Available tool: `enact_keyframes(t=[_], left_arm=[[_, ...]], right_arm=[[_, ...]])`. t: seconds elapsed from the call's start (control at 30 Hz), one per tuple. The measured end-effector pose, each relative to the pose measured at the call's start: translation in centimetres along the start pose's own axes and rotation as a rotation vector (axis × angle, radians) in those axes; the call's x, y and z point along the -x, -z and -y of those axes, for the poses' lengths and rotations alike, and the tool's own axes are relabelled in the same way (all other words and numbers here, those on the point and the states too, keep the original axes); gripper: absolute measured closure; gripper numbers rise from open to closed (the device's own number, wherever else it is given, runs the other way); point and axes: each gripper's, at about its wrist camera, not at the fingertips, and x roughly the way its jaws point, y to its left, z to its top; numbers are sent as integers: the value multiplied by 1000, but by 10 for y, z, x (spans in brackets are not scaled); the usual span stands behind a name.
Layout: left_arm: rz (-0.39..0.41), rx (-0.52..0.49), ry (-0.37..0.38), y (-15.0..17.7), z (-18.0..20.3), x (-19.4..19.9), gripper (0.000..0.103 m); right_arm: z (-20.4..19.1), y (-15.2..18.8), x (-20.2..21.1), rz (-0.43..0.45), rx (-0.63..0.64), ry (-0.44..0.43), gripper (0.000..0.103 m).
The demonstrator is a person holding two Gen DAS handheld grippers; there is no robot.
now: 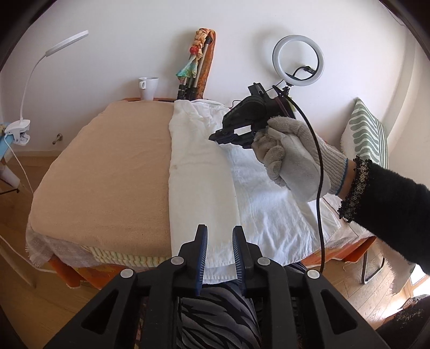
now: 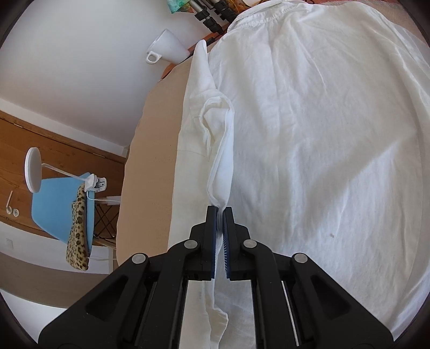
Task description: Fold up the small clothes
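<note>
A white shirt (image 1: 204, 171) lies on the beige-covered table (image 1: 107, 166), its left side folded inward along its length. My left gripper (image 1: 219, 236) is open and empty above the shirt's near hem. My right gripper (image 1: 219, 137), held in a gloved hand, hovers over the shirt's upper part. In the right wrist view the right gripper (image 2: 219, 212) is shut on the shirt's sleeve (image 2: 220, 150), which is pulled taut across the shirt body (image 2: 322, 134). The collar (image 2: 263, 16) lies at the far end.
A white mug (image 1: 148, 87) stands at the table's far edge, next to tripod legs and a colourful doll (image 1: 194, 59). A ring light (image 1: 297, 60) and its cable hang at the right. A clip lamp (image 1: 18, 131) and a blue chair (image 2: 61, 204) are at the left.
</note>
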Motion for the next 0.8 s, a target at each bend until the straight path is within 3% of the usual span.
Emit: enact_keyframes(t=[0.07, 0.13, 0.27, 0.37, 0.5, 0.67, 0.8], left_arm=[[-10, 80, -5, 2, -19, -6, 78], [-15, 127, -18, 1, -32, -14, 78], [-23, 120, -35, -3, -38, -27, 79], [-18, 107, -12, -10, -34, -34, 80], [-5, 51, 8, -23, -21, -47, 79], [-40, 6, 44, -32, -16, -78, 79], [-115, -20, 31, -12, -15, -99, 80]], right_arm=[[7, 3, 0, -10, -10, 9, 89], [14, 7, 4, -12, -33, -18, 79], [20, 12, 18, 41, -58, -5, 77], [2, 15, 30, 100, 51, 7, 77], [-34, 21, 24, 80, 207, -7, 77], [-59, 29, -3, 47, 333, 77, 77], [-55, 34, -21, 10, 376, 160, 77]])
